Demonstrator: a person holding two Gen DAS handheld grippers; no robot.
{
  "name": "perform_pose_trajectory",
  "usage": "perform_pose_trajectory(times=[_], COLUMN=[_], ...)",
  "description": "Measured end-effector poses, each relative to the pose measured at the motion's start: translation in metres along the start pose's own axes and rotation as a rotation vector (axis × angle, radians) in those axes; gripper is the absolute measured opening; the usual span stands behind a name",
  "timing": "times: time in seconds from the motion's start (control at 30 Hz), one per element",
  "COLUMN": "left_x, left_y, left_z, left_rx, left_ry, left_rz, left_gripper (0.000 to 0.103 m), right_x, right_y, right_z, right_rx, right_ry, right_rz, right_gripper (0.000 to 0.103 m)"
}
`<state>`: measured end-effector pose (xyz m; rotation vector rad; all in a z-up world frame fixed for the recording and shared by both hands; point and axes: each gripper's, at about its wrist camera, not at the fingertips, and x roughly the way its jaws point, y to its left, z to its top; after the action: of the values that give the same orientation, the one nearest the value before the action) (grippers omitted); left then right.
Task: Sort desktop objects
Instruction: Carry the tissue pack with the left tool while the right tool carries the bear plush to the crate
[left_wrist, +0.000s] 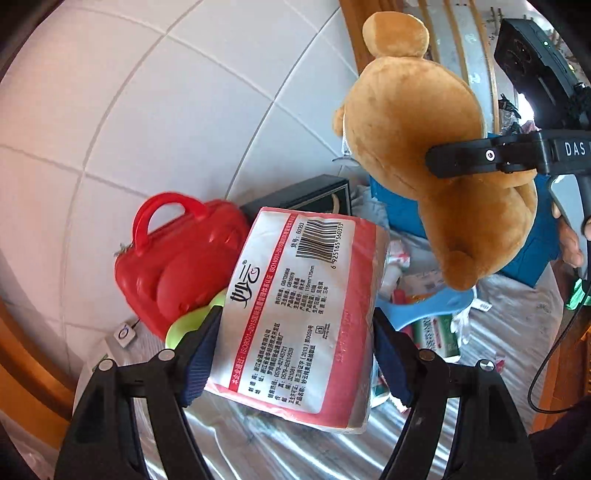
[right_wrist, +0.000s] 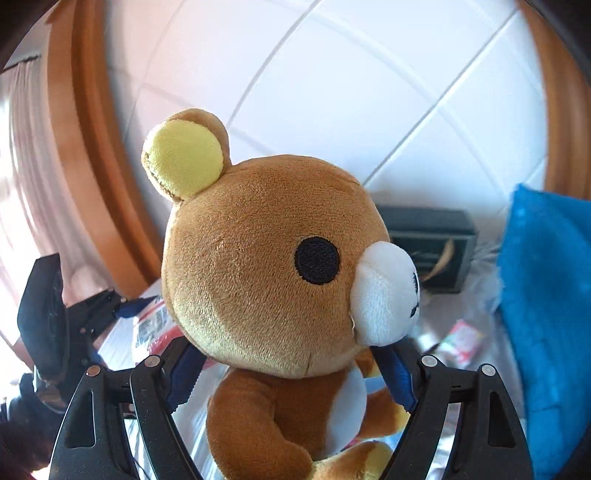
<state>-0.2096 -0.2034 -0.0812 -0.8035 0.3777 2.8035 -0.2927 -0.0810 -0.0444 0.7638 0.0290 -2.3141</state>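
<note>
My left gripper (left_wrist: 295, 354) is shut on a red-and-white wrapped tissue roll (left_wrist: 299, 314) with a barcode label, held above the table. My right gripper (right_wrist: 291, 373) is shut on a brown plush bear (right_wrist: 273, 266), gripping it at the neck; the bear's head hides the fingertips. The bear (left_wrist: 436, 158) and the right gripper (left_wrist: 480, 157) also show in the left wrist view, held high at the upper right. The left gripper with the roll (right_wrist: 151, 325) shows at the left of the right wrist view.
A red toy handbag (left_wrist: 177, 258) and a yellow-green object (left_wrist: 188, 325) sit left of the roll. A dark box (left_wrist: 306, 195) stands against the white tiled wall (left_wrist: 147, 110). A blue cloth (right_wrist: 546, 295), a light blue tray (left_wrist: 424, 306) and small packets lie on the foil-covered table (left_wrist: 266, 443).
</note>
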Motion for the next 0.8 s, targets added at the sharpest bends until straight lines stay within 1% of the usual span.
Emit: perform_pose_trajectory(times=[0.1,0.17,0.27,0.37,0.57,0.63,0.73,0.77,0.8], left_x=[-0.007,-0.008,0.000,0.017,0.054,0.067,0.088,0.094,0.101], left_y=[-0.042,-0.074,-0.122,-0.172,-0.269,-0.296,-0.331,-0.342,-0.348], left_z=[0.035,0.060,0.097,0.132,0.199,0.216,0.242,0.250,0.259], left_rx=[0.058,0.092,0.100,0.101,0.121,0.132,0.146,0.151,0.158], left_ry=[-0.059,-0.099,-0.138,-0.159,-0.196,-0.199,-0.199,-0.197,-0.196], left_rz=[-0.033,-0.057,-0.104,-0.166,-0.262,-0.280,-0.303,-0.305,-0.307], left_gripper=[0.076,0.076,0.076,0.076,0.076,0.076,0.076,0.076,0.077], right_x=[-0.051,-0.086,-0.135,-0.176,-0.258,-0.290,-0.315,-0.328,-0.332], right_y=[-0.030,-0.050,-0.083,-0.118,-0.202,-0.230,-0.274,-0.286,-0.301], right_z=[0.005,0.006,0.004,0.002,-0.002,-0.010,-0.011,-0.017,-0.017], right_rx=[0.056,0.075,0.089,0.111,0.160,0.182,0.216,0.228,0.244], right_ry=[-0.087,-0.134,-0.186,-0.204,-0.226,-0.234,-0.237,-0.237,-0.235], right_rz=[-0.044,-0.090,-0.169,-0.252,-0.408,-0.445,-0.497,-0.509,-0.522], right_gripper=[0.083,0.083,0.083,0.083,0.083,0.084,0.084,0.084,0.084])
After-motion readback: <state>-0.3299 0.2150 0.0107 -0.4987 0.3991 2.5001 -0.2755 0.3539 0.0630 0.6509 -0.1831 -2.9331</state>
